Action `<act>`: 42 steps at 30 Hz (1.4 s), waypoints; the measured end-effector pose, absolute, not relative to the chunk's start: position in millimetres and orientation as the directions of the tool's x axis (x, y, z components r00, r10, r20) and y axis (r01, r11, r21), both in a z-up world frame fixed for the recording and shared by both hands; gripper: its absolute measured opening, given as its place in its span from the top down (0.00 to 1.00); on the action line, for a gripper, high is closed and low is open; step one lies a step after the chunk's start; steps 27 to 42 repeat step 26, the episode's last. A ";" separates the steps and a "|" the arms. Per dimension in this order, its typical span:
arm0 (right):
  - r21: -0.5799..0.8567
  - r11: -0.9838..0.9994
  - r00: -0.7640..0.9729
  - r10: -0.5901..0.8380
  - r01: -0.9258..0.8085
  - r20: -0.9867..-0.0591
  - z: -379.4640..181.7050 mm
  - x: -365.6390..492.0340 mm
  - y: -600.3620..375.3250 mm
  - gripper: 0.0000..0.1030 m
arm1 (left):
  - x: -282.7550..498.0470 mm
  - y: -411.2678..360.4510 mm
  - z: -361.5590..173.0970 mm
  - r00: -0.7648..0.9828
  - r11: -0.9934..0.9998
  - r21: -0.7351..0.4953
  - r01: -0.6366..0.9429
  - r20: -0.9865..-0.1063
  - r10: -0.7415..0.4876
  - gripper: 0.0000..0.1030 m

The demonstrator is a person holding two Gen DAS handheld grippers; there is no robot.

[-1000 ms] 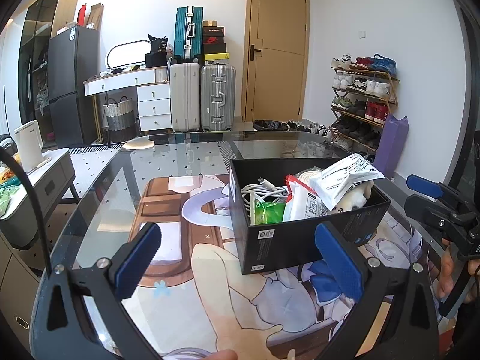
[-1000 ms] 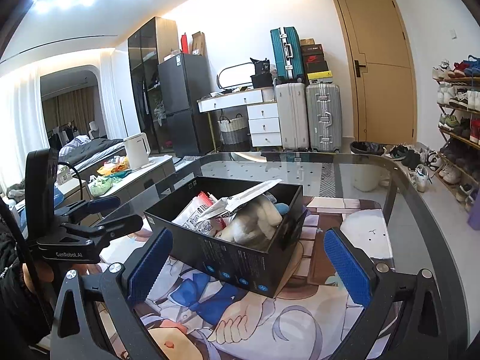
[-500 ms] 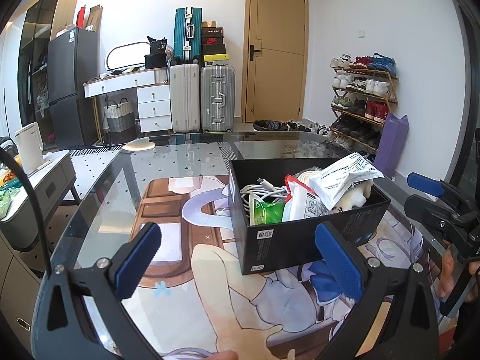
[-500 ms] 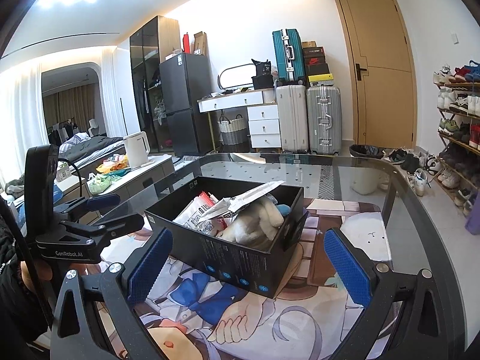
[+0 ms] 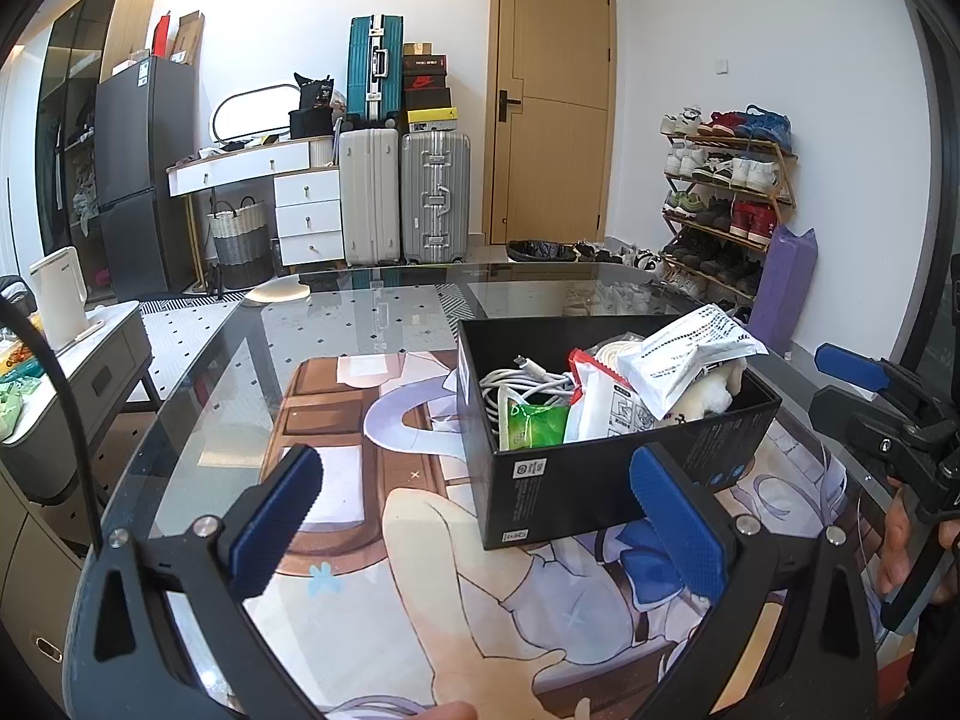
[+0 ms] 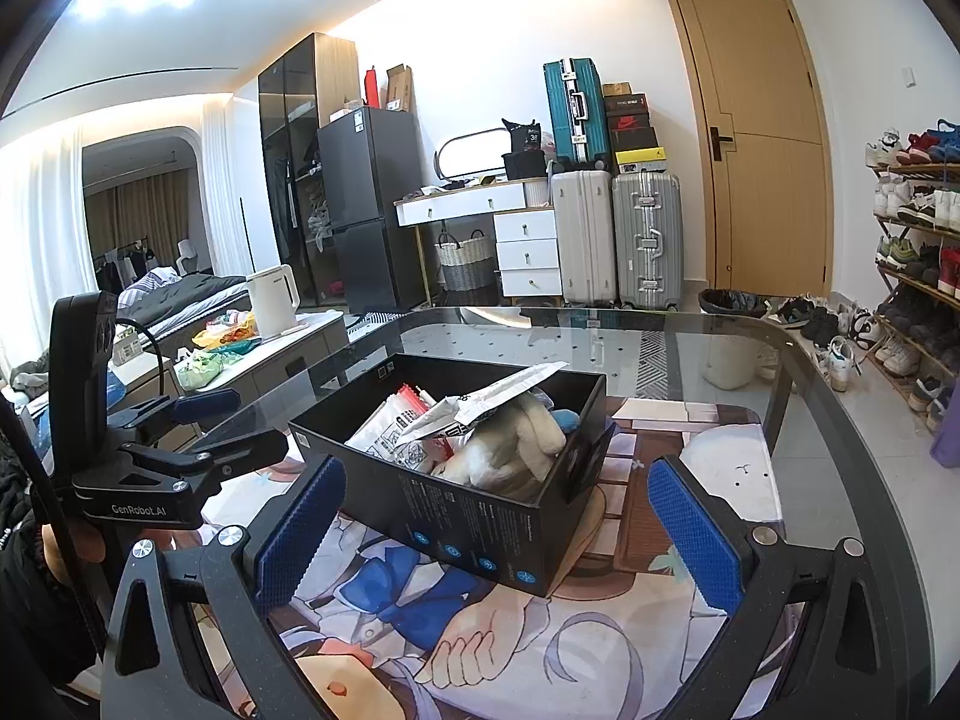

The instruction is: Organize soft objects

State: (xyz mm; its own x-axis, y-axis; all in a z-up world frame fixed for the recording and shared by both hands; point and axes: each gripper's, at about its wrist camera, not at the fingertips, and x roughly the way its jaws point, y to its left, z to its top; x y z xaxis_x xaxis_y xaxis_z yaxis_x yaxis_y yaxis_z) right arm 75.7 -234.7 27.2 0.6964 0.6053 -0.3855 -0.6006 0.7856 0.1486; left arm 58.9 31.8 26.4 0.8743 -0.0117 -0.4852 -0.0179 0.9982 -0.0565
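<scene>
On the bench: a glass top (image 5: 198, 396) over a printed cartoon mat (image 5: 420, 540), filling the lower half of both views.
Box: black, open-topped (image 5: 600, 480) — right of centre in the left wrist view, dead centre (image 6: 474, 510) in the right wrist view, standing on the mat.
Box contents, left view: coiled white cable (image 5: 528, 384) at the upper left inside; green packet (image 5: 534, 426) against the near wall; red-and-white packet (image 5: 600, 402) beside it; white printed pouch (image 5: 684, 354) lying on top and sticking out above the rim; cream plush toy (image 5: 711, 396) under the pouch at the right end.
Box contents, right view: plush toy (image 6: 516, 450) fills the near right part, white pouch (image 6: 510, 390) slanted across it, red-and-white packet (image 6: 390, 426) to its left.
Left hand-held gripper: (image 5: 474, 522) jaws spread wide with nothing between them, low in the frame, hanging over the mat just short of the box's near corner; blue pads (image 5: 270, 516) face inward. Seen too at the left edge of the right view (image 6: 204, 420).
Right hand-held gripper: (image 6: 498, 534) jaws likewise wide apart and holding nothing — the box shows between the two pads (image 6: 690, 534), beyond the tips. Seen at the right edge of the left view (image 5: 858, 384).
Background: suitcases (image 5: 402, 192), door (image 5: 552, 114), shoe rack (image 5: 726, 192) across the upper part.
</scene>
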 end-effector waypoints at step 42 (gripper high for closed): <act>0.149 0.786 0.697 0.605 -0.600 -0.385 26.6 75.7 -234.9 0.01 | 58.2 33.7 26.3 0.875 0.998 -0.055 -0.025 -0.484 -0.005 0.00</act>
